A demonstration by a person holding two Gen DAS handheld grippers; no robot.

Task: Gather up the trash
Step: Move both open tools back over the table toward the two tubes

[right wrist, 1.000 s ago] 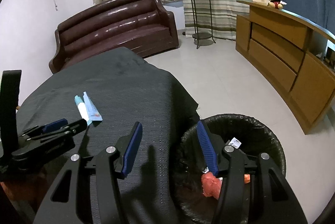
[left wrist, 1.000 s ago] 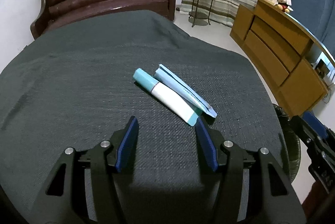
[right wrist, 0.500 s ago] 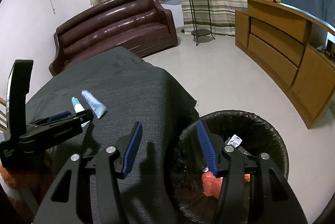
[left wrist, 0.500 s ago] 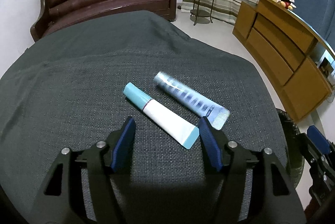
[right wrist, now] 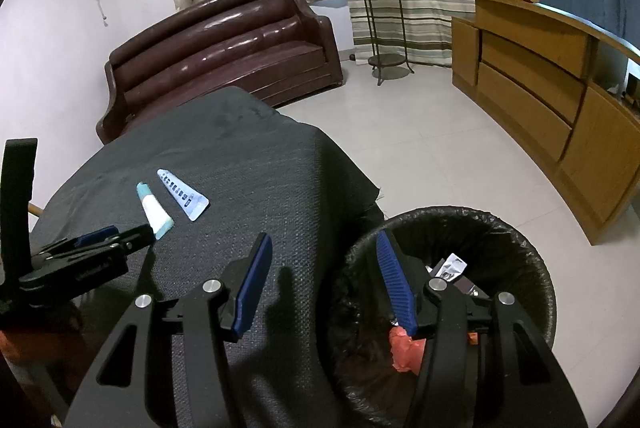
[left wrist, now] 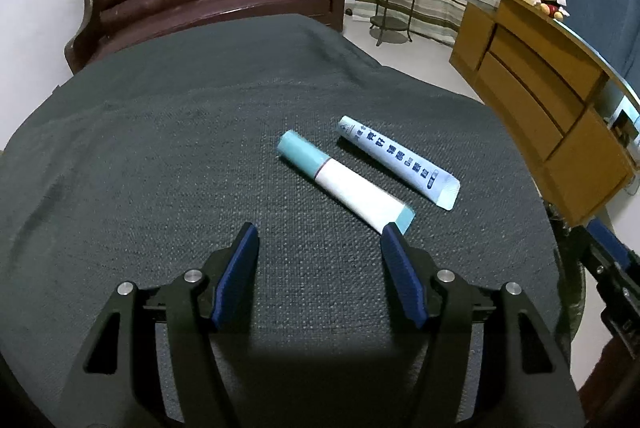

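Left gripper: jaws spread wide, nothing between them. It is held low over the bench, which is covered in dark grey woven cloth. The right-hand blue finger pad tip sits just beside the crimped end of the teal-capped tube, and contact between the two cannot be confirmed from this view.

Task items on the bench:
- The teal-capped tube lies flat and diagonal, with its cap pointing away from the gripper and its white body ending in a teal crimp.
- The pale blue sachet (printed with dark characters) lies flat beside the tube, roughly parallel to it and on the side toward the wooden cabinet. A narrow strip of cloth shows between the two.

Right gripper: jaws spread wide, also empty. It is held at the bench edge, with its left finger over the cloth and its right finger over the trash bin. The bin has a black liner and stands on the tiled floor against the bench side. It holds a crumpled red-orange piece and a small white printed wrapper.

In the right wrist view, the tube and sachet lie well to the left, just ahead of the left gripper.
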